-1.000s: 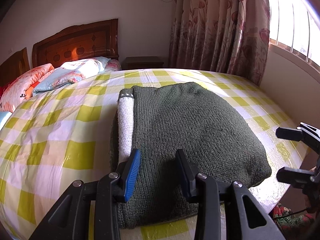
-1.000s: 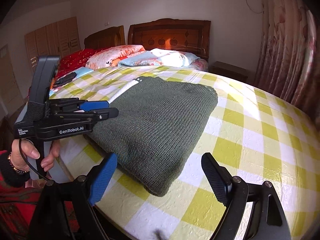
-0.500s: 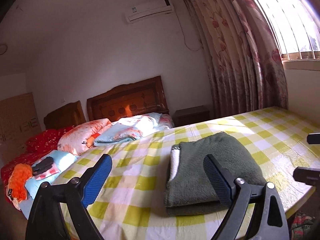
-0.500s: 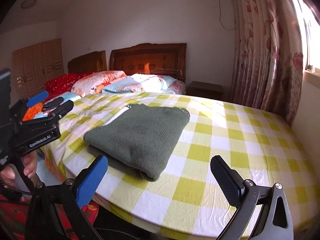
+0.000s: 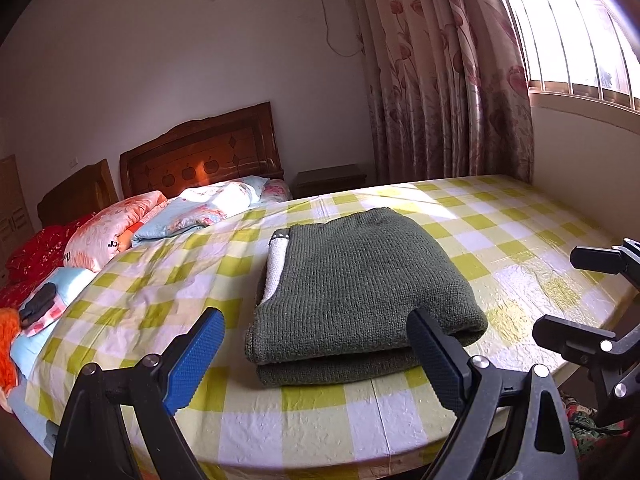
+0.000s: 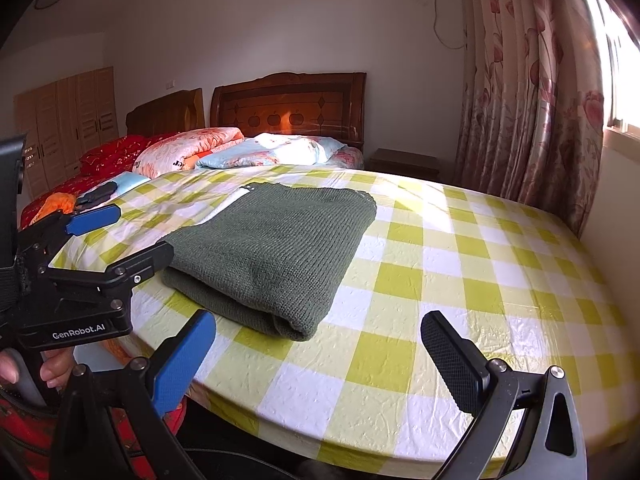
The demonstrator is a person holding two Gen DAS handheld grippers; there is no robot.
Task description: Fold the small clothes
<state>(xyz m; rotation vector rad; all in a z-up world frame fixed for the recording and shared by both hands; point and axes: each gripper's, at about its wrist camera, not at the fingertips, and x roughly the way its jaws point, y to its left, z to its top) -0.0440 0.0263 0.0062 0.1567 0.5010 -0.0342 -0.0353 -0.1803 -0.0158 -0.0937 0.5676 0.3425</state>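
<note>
The folded green sweater (image 5: 360, 280) lies free near the edge of the yellow-checked bed (image 6: 460, 288), both the left gripper (image 5: 316, 360) and the right gripper (image 6: 320, 360) gaping wide with nothing between them, pillows (image 5: 120, 232) and what may be a phone (image 5: 38, 304) lying well apart, curtains (image 5: 440, 80) behind.

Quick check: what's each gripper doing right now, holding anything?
Left gripper: open, jaws just opened, holding nothing; sweater lies on the bed beyond it.
Right gripper: open, empty.
</note>
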